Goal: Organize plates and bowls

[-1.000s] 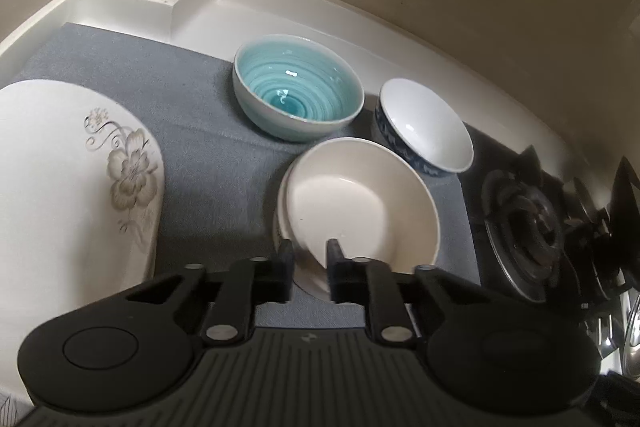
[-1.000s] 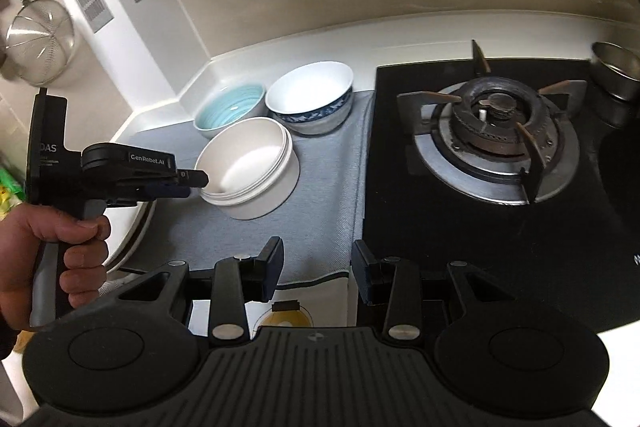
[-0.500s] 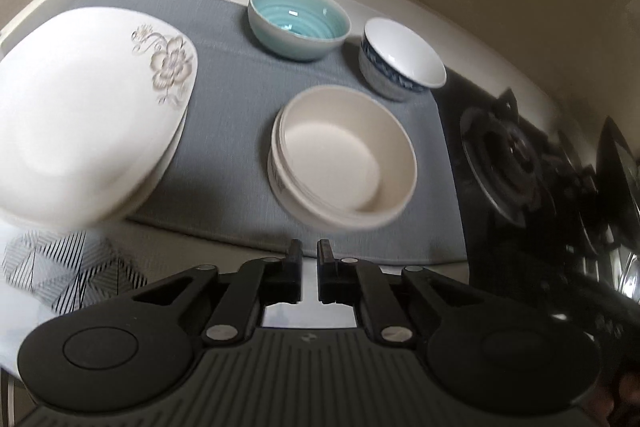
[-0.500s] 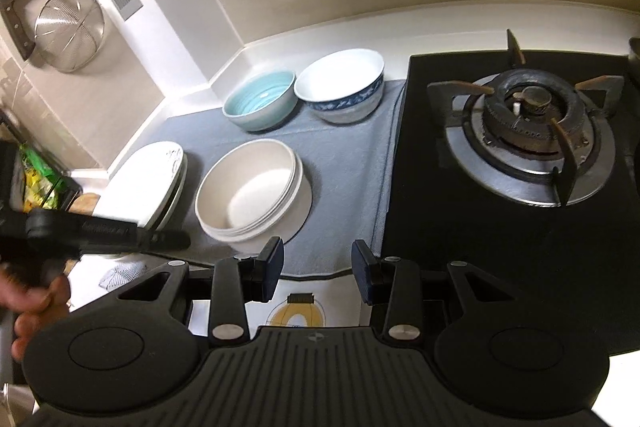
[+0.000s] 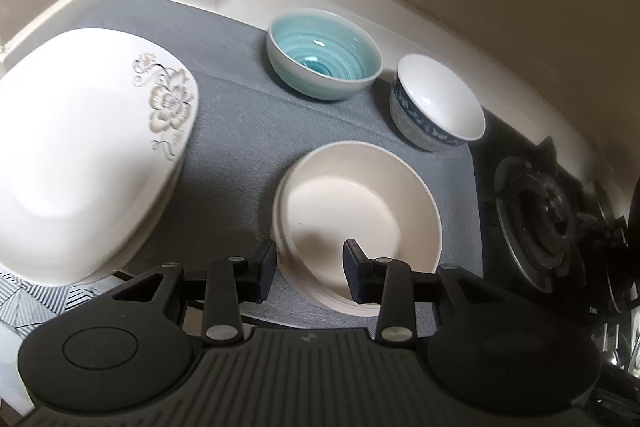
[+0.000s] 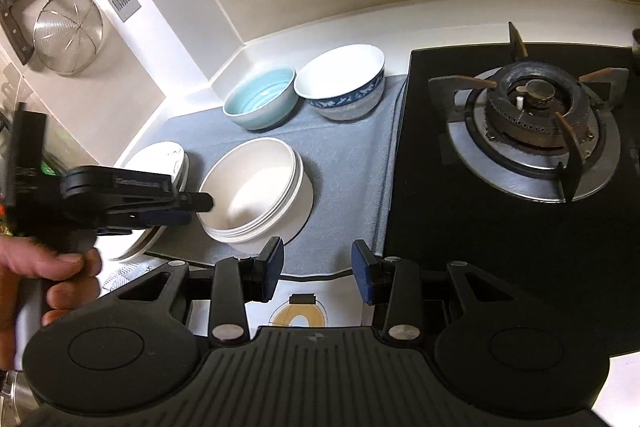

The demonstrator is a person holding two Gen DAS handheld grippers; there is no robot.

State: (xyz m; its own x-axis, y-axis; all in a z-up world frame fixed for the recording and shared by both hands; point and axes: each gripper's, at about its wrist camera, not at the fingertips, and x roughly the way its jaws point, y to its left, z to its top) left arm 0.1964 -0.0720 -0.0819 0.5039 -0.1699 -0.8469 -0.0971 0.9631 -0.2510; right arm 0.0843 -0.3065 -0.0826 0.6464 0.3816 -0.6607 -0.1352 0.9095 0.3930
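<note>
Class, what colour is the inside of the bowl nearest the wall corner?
Turquoise, with darker rings spiralling inward, on the bowl; clearest in the left wrist view.

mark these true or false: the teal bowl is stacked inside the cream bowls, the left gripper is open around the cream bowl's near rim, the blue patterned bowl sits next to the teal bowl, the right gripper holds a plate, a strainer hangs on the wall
1. The teal bowl is stacked inside the cream bowls. False: it stands alone on the grey mat.
2. The left gripper is open around the cream bowls' near rim. True; its jaws have just been opening.
3. The blue patterned bowl sits next to the teal bowl. True.
4. The right gripper holds a plate. False: it is open with nothing between its jaws.
5. A strainer hangs on the wall. True.
</note>
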